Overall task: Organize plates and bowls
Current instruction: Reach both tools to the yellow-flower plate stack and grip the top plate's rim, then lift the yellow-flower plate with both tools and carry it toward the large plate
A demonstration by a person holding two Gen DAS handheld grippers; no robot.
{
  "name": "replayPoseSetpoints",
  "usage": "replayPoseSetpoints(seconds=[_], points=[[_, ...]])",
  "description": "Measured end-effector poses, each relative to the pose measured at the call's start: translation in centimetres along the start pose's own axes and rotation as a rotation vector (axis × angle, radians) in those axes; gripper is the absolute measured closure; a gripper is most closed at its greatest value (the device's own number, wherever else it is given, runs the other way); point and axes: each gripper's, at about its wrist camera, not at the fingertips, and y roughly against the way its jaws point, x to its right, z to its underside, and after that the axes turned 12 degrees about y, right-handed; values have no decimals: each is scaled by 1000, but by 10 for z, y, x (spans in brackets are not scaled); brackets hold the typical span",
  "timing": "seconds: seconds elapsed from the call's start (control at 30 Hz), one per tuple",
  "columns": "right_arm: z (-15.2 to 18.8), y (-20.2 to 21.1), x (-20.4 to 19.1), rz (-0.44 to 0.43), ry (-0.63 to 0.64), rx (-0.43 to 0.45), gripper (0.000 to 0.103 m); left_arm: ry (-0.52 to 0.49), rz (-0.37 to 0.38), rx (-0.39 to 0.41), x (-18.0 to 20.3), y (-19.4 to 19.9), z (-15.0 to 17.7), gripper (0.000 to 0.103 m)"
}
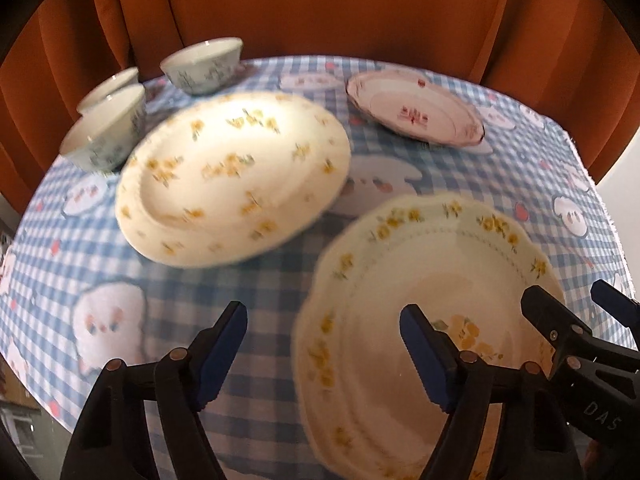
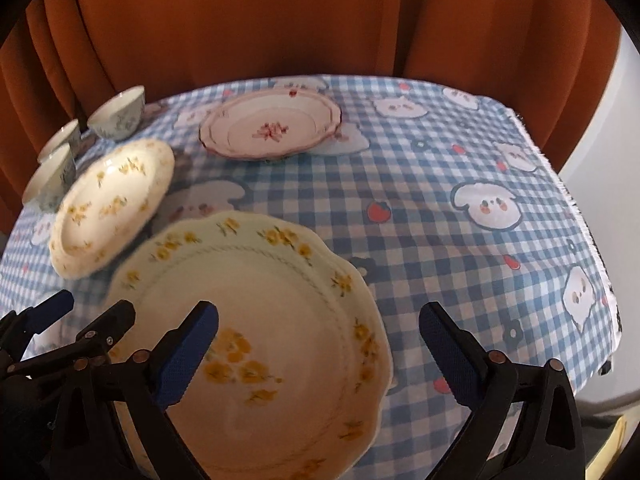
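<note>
A scalloped cream plate with yellow flowers point(image 1: 424, 320) point(image 2: 280, 340) lies at the near edge of the table. A round yellow-flowered plate point(image 1: 232, 180) point(image 2: 112, 204) lies behind it to the left. A pink-flowered plate point(image 1: 416, 108) point(image 2: 272, 124) lies at the back. Three pale bowls point(image 1: 204, 64) point(image 2: 118, 116) stand at the back left. My left gripper point(image 1: 324, 344) is open and empty above the scalloped plate's left rim. My right gripper point(image 2: 320, 348) is open and empty above that plate's right half; it also shows in the left wrist view point(image 1: 576, 312).
A blue-and-white checked tablecloth with cartoon prints point(image 1: 64, 256) point(image 2: 460, 208) covers the table. Orange curtains point(image 1: 320, 8) point(image 2: 280, 20) hang close behind it. The cloth's edge drops off at the right point(image 2: 576, 200).
</note>
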Motion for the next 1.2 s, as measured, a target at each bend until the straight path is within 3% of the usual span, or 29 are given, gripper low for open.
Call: replayPoseSetpoints(seconds=[0.3, 0.57, 0.97, 1.2], points=[[5, -30, 10, -72, 46, -78, 12, 35, -44, -71, 11, -19, 14, 27], [4, -46, 7, -127, 91, -115, 37, 39, -51, -69, 20, -21, 15, 27], [2, -47, 10, -151, 100, -137, 40, 82, -110, -103, 24, -21, 13, 26], [-1, -35, 6, -141, 96, -114, 40, 53, -116, -65, 21, -7, 12, 26]])
